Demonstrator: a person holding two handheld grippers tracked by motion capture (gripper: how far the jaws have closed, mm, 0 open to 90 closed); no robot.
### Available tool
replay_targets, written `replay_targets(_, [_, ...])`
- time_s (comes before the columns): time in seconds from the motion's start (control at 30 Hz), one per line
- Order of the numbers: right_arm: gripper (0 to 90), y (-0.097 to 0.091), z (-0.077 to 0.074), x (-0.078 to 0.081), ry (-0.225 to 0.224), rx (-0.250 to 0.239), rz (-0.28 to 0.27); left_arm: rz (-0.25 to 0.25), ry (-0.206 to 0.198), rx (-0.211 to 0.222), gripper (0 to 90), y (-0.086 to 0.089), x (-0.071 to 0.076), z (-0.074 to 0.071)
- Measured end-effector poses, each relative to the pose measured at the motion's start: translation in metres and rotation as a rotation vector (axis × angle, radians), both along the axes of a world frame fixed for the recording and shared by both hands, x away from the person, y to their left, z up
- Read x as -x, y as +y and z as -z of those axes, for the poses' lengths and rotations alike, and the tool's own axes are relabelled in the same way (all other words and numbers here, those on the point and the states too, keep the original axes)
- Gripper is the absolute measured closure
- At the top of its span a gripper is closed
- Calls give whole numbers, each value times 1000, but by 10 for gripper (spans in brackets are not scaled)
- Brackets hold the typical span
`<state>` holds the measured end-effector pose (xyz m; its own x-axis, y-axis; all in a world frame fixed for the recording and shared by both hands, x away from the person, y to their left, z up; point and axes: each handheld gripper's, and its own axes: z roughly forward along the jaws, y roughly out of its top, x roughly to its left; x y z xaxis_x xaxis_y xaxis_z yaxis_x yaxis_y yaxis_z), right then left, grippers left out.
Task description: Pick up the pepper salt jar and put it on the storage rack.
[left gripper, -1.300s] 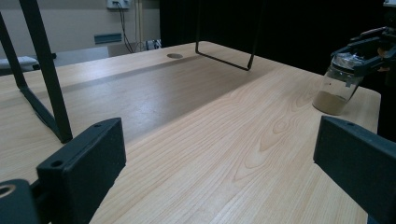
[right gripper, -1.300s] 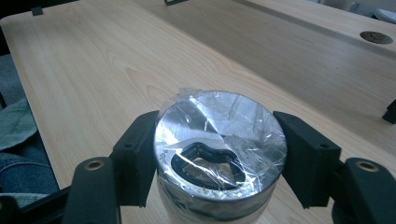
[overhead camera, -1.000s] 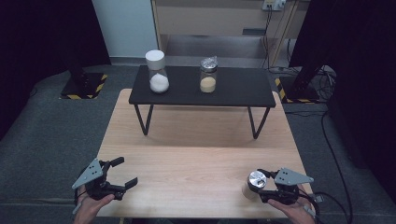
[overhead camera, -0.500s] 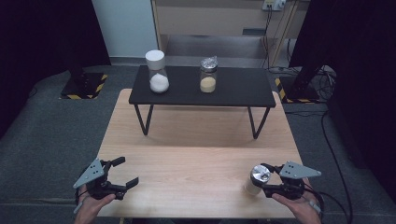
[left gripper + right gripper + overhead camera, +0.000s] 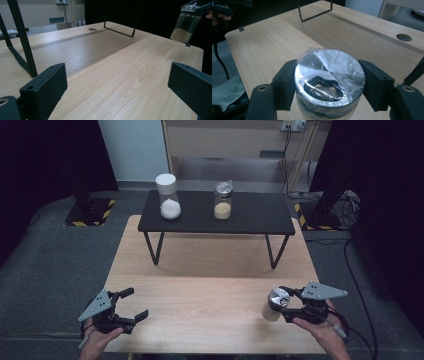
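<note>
Glass jar [image 5: 329, 82], plastic-wrapped metal lid, holds tan powder, pinched by the right gripper [image 5: 289, 306]; its base is cut off. Left gripper [image 5: 131, 306] spread.

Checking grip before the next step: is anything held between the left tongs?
No, in the left gripper view the left tongs stand wide apart with just bare wooden table between them.

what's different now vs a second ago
The right tool, shut on the foil-capped glass jar of tan powder, has lifted it off the light wooden table; in the left gripper view the jar hangs clear above the tabletop. The left tool stayed open in place, and the two jars on the black shelf did not move.
</note>
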<state>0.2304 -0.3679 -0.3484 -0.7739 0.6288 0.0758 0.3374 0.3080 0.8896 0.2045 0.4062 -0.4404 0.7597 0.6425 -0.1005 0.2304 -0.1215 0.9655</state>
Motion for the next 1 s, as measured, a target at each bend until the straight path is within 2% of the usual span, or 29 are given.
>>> replay_targets(0.23, [356,4,-17,-9,20,18,-7,-3,0,1,14,0,1,0])
replay_targets(0.83, [355,5,-52,-31,41,3,-23,-6,0,0,14,1,2,0])
replay_targets(1.0, [356,7,-63,-37,49,13,-23,-5,0,0,14,1,2,0])
